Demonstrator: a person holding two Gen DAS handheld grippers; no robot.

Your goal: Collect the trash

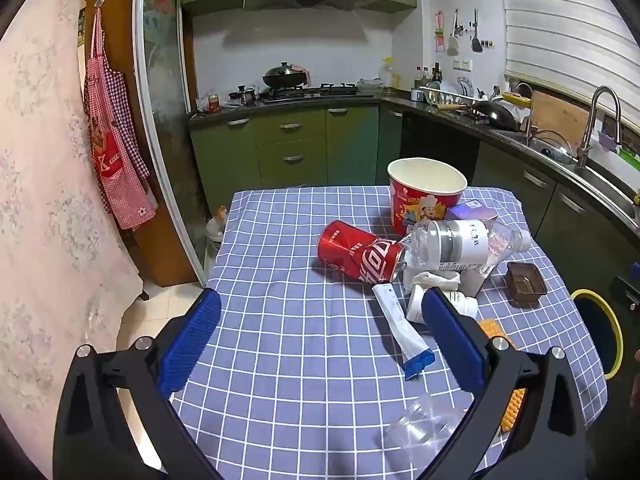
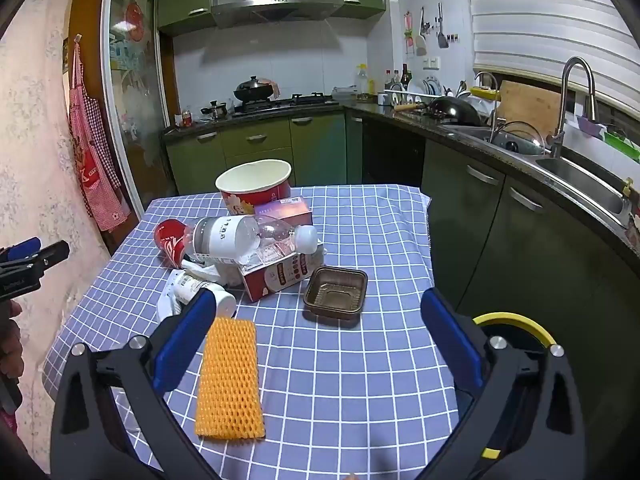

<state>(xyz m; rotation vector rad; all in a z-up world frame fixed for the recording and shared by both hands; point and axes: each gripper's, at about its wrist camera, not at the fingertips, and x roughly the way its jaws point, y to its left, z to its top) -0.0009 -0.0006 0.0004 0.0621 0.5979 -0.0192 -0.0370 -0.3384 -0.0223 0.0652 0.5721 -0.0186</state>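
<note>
Both claws, left (image 1: 320, 340) and right (image 2: 318, 340), spread; red can (image 1: 358, 251) reads Coca-Cola.

Dented red can (image 1: 360, 255) on its side, clear bottle (image 1: 460, 244) lying across cartons, red paper bucket (image 1: 424, 196) upright far, brown tray (image 2: 336, 294) right, orange foam net (image 2: 230, 380) flat near, squeezed tube (image 1: 402, 330).

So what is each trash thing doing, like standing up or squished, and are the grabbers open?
Left gripper: open, empty.
Right gripper: open, empty.
Red can: dented, on its side.
Clear bottle: lying down, capped.
Paper bucket: upright, open.
Brown tray: open side up.
</note>
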